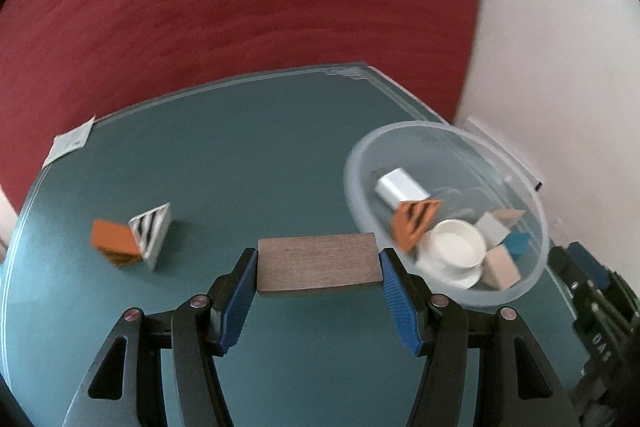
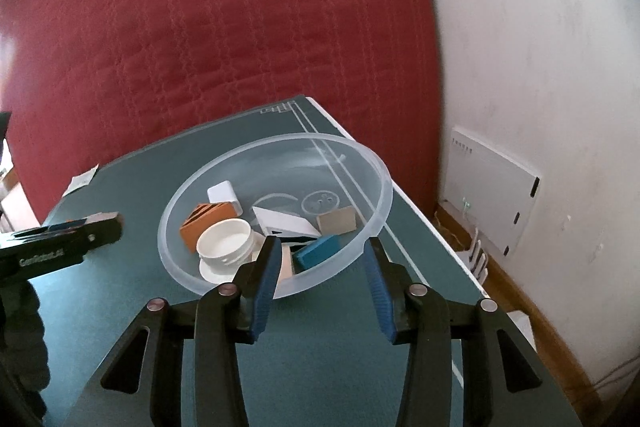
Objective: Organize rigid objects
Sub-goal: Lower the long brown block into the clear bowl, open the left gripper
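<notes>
The left tool clamps a flat wooden block by its short ends, above the table, with the clear bowl at its 3 o'clock. The block looks stiff, light and smooth, so end grips suit it. The right tool stands parted and empty over the bowl's near rim.
</notes>
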`<state>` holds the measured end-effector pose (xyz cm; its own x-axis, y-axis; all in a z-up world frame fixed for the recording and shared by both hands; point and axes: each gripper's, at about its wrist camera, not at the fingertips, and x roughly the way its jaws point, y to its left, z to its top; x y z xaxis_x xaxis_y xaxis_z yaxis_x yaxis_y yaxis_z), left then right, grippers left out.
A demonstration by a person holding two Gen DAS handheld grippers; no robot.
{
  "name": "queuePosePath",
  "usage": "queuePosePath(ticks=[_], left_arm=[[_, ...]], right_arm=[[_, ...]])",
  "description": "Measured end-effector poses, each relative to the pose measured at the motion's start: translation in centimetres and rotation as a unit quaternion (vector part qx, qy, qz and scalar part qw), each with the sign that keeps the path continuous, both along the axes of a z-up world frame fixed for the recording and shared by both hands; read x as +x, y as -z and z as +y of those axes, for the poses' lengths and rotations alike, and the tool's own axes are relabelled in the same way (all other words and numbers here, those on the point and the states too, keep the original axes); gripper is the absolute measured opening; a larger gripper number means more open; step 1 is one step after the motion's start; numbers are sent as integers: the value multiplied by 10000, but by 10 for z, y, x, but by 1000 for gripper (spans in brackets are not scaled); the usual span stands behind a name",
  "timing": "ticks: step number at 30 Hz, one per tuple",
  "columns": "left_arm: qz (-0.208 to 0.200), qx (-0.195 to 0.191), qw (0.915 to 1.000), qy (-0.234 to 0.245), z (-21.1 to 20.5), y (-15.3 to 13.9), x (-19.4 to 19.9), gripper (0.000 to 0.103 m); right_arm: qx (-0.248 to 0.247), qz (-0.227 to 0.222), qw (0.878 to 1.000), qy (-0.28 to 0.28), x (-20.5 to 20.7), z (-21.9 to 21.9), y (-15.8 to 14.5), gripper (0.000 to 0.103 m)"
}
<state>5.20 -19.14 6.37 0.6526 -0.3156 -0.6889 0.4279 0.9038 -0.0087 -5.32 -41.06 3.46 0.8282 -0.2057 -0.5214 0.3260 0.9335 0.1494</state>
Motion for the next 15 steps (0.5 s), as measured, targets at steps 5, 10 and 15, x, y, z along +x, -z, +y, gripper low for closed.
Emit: queuePosePath(ticks=[5, 10, 15], left_arm=[[-10, 53, 9998, 197, -25, 0, -1, 64], [-32, 87, 9992, 397, -47, 2, 0, 64], [-61, 189, 9986, 488, -58, 5, 1, 64]], right_arm=[[64, -20, 10000, -24, 0, -1, 1, 44], [153, -11, 9999, 6, 1, -4, 2, 44], [156, -11, 9999, -9, 0, -2, 2, 44]])
